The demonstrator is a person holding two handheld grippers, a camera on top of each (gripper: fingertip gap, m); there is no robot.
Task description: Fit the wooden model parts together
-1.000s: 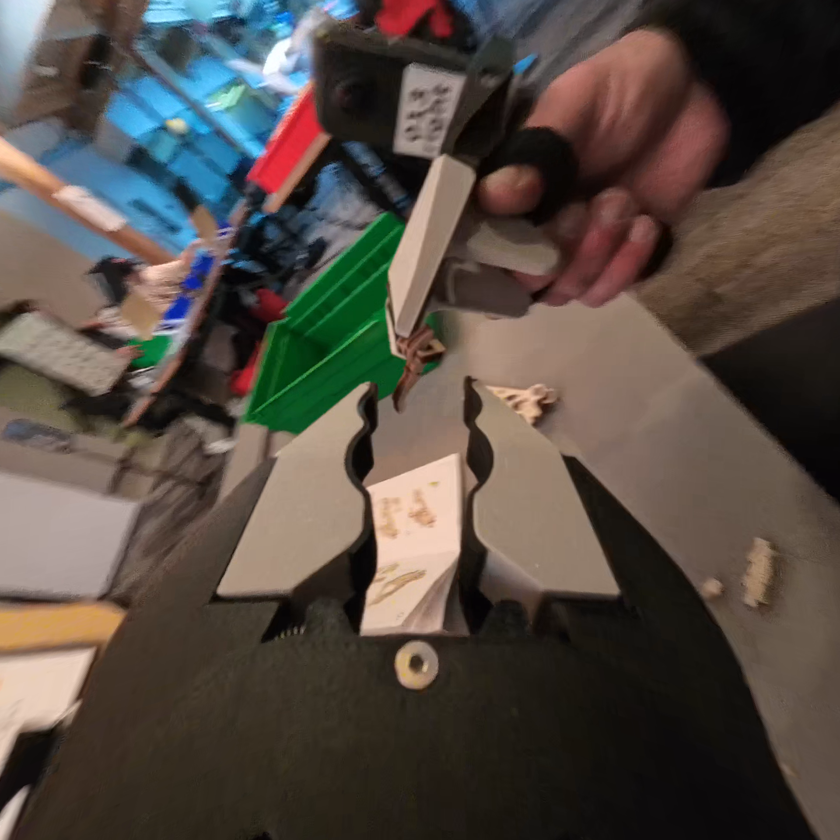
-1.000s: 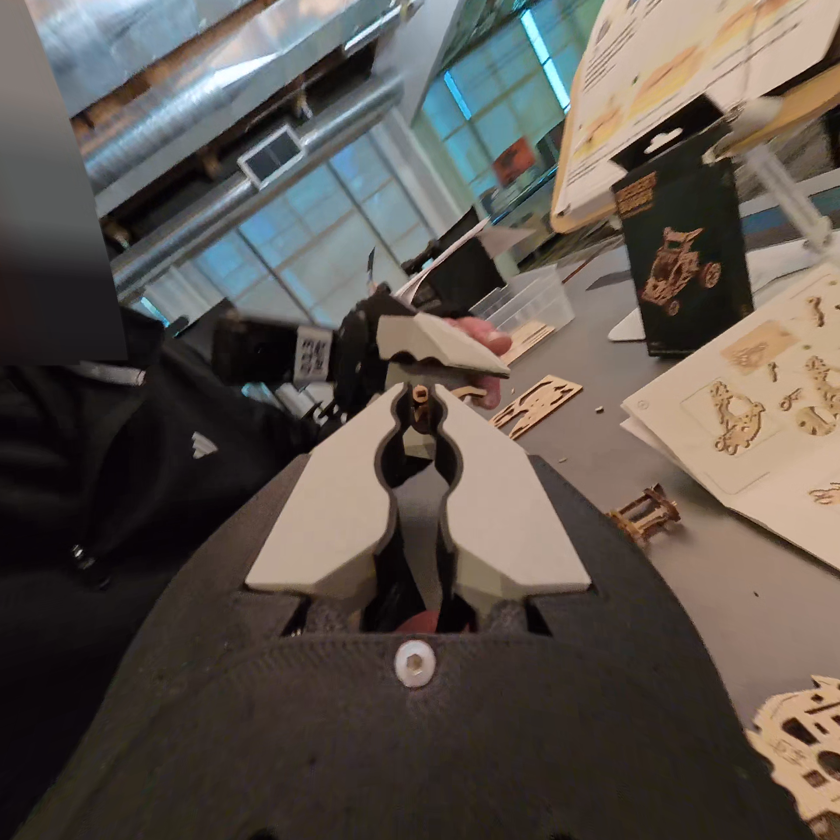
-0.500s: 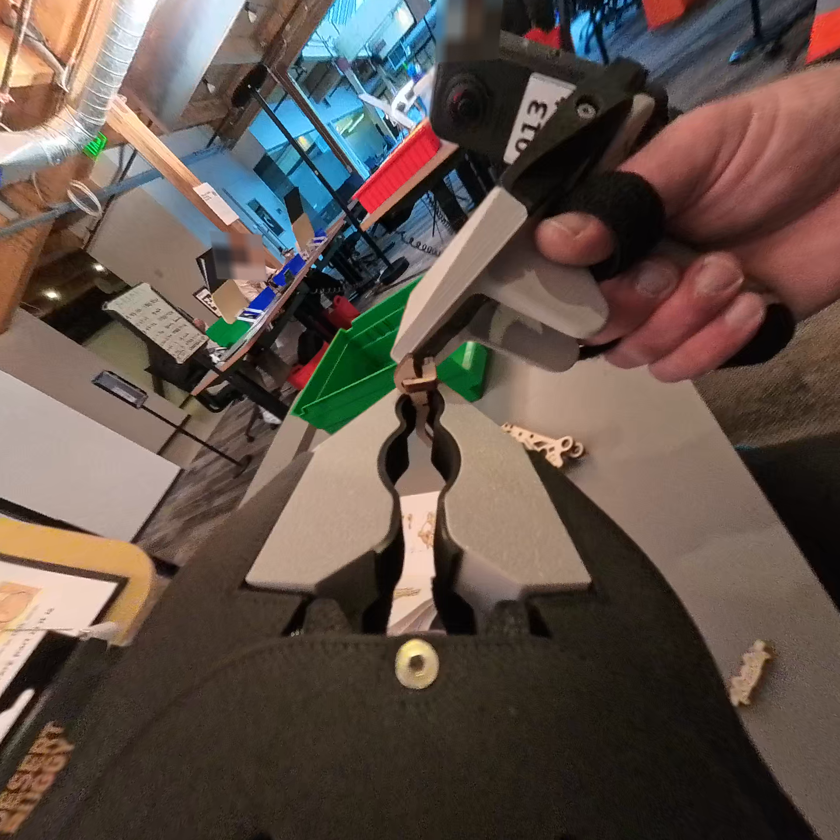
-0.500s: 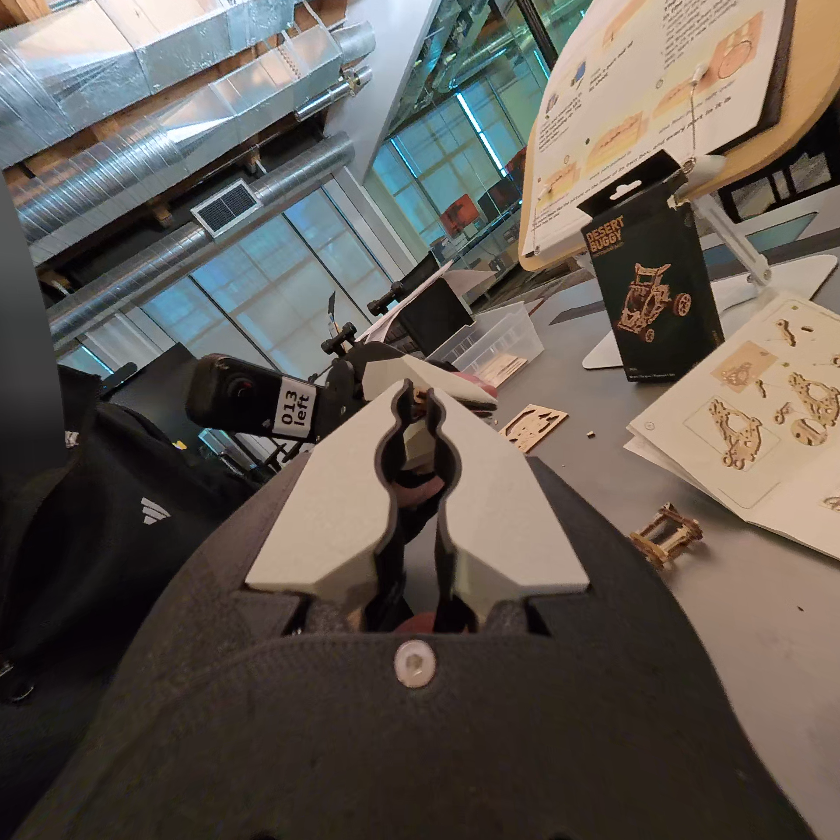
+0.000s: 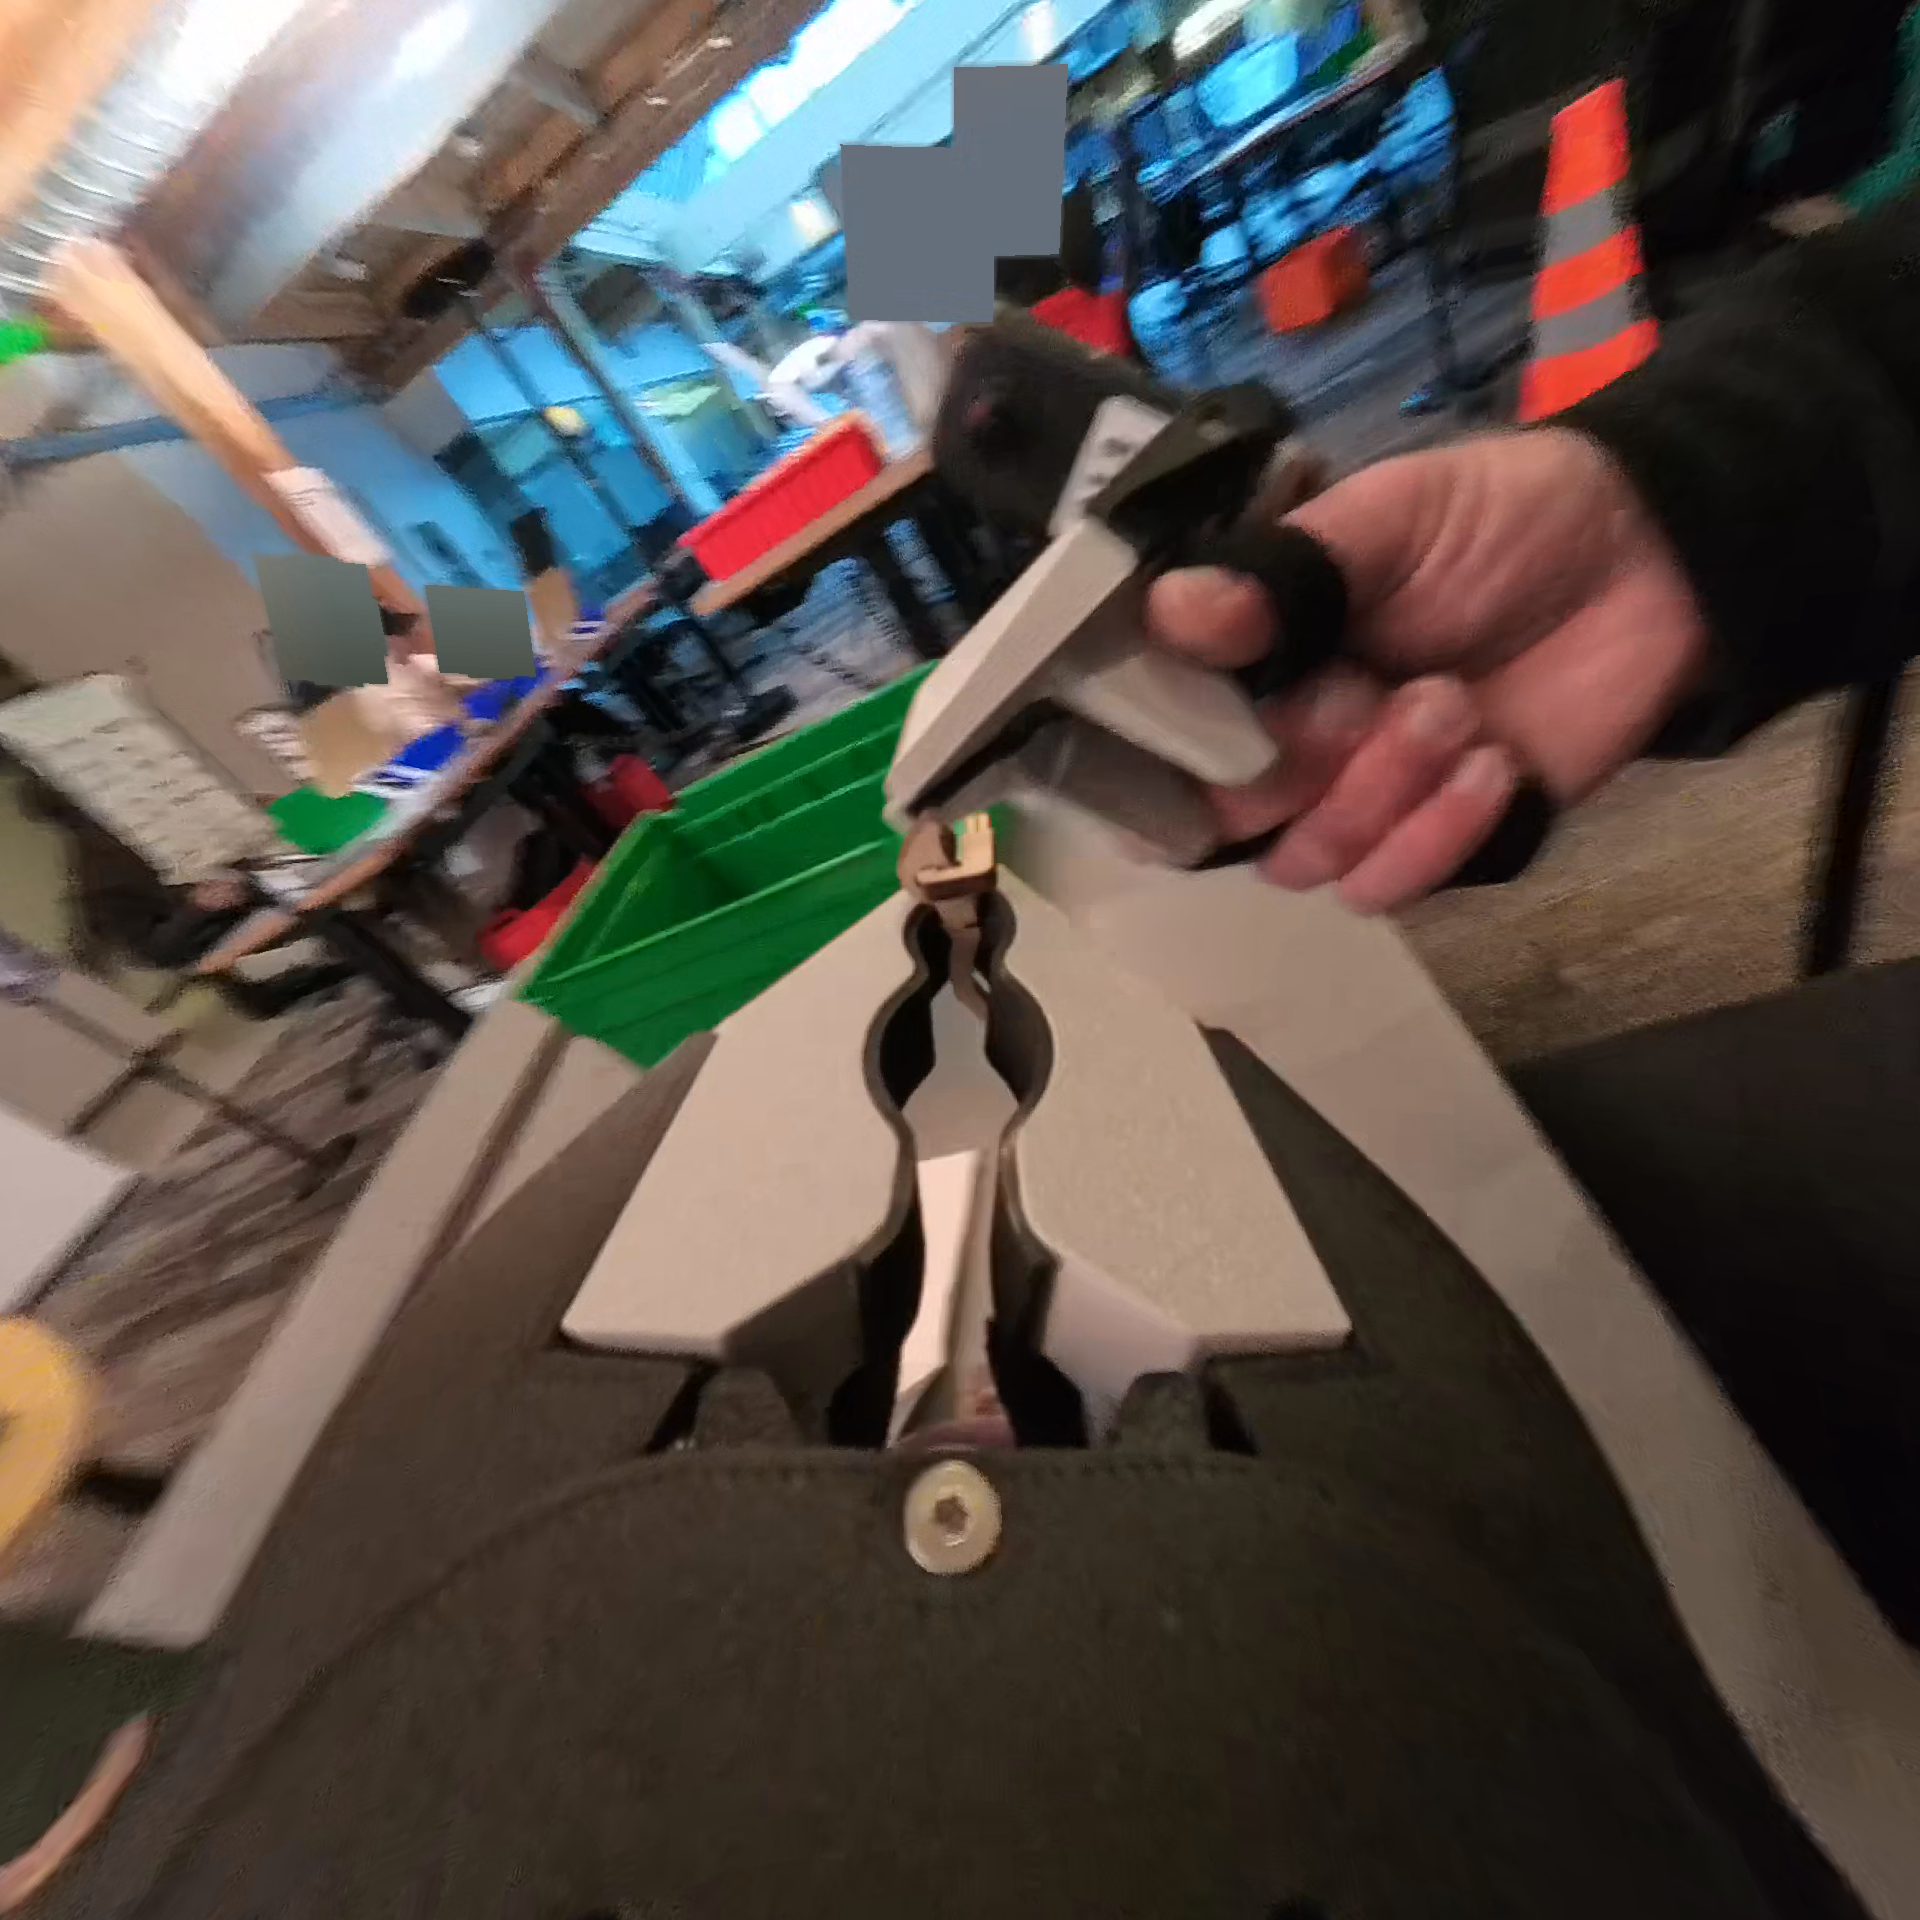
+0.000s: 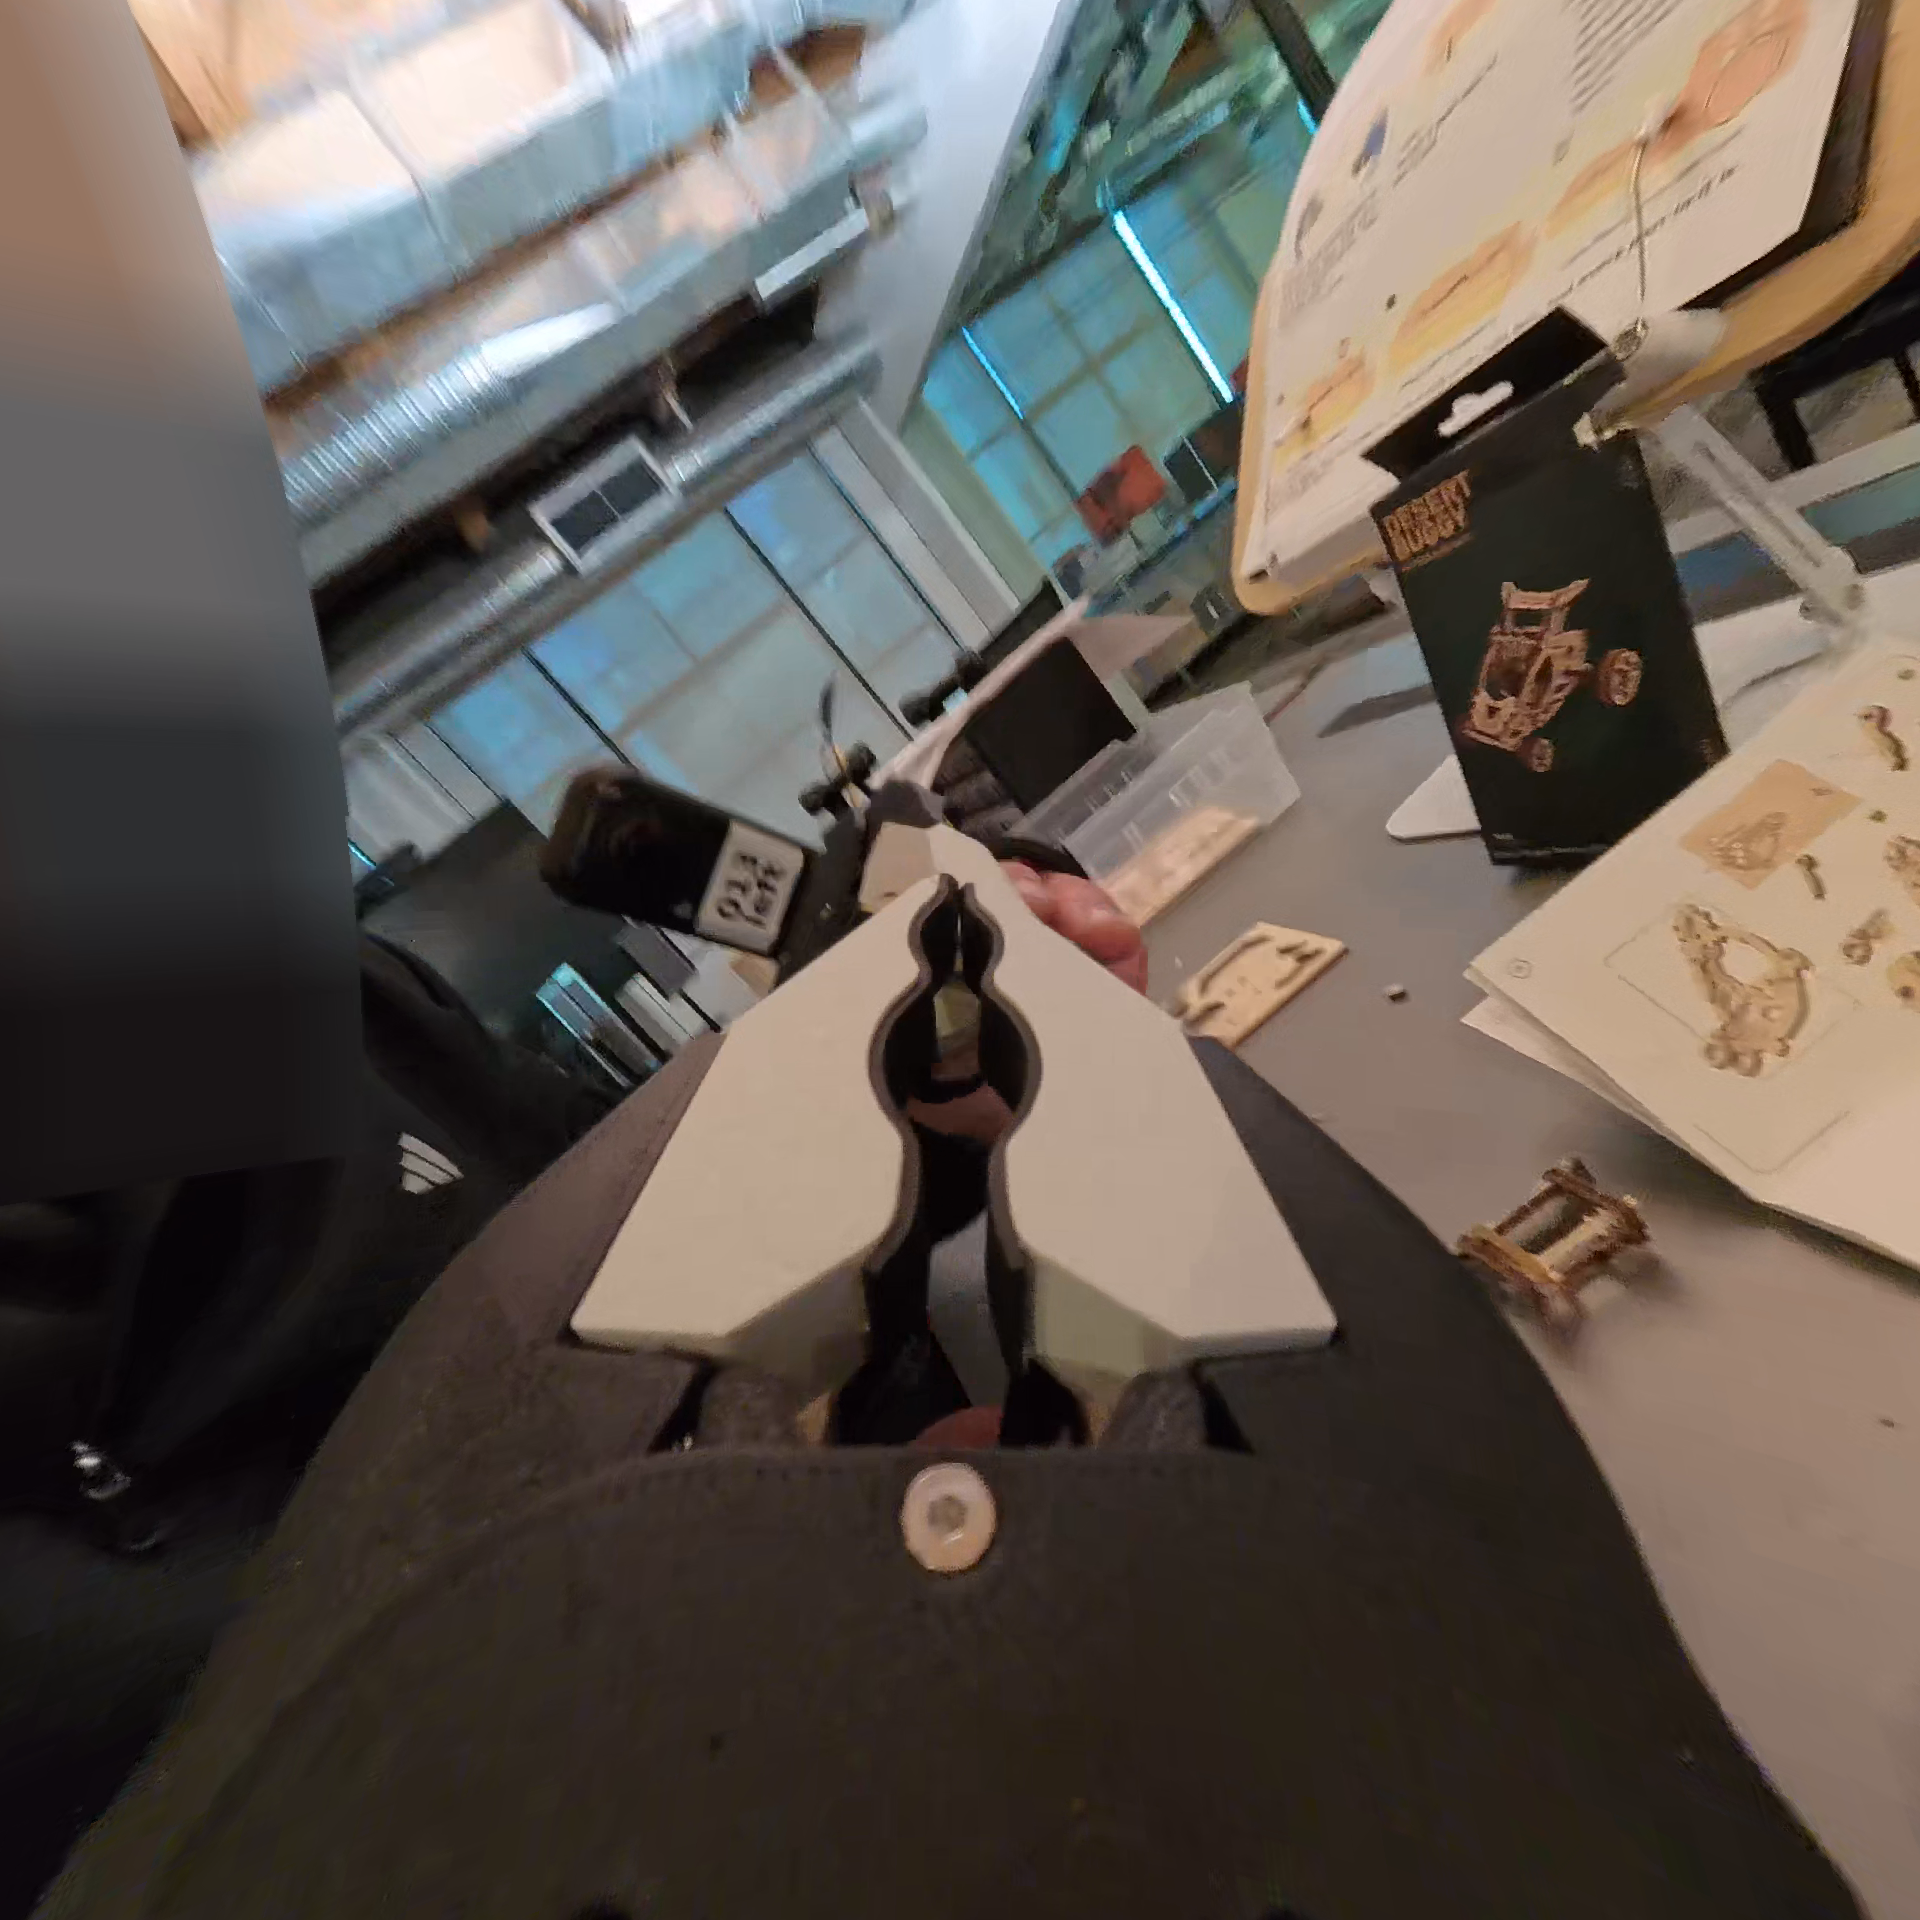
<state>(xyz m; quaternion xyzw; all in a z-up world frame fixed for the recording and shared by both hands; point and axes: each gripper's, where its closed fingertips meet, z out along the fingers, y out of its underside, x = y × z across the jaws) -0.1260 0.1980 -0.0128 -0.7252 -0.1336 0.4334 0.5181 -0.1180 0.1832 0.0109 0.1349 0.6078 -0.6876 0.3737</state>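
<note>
Grey tabletop [image 6: 1621,1455], workshop w/ big windows behind; instruction sheets [image 6: 1714,997] at right edge, middle free. Left gripper [image 5: 951,914] and right gripper [image 5: 914,816] both pinch the wooden part [image 5: 945,868].

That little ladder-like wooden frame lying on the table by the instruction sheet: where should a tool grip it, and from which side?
Probably from above, closing across the two long side rails of the wooden frame. It lies flat on the grey table with its rungs exposed, and the rails look like the sturdier, parallel faces; the instruction sheet lies close on its far side.
</note>
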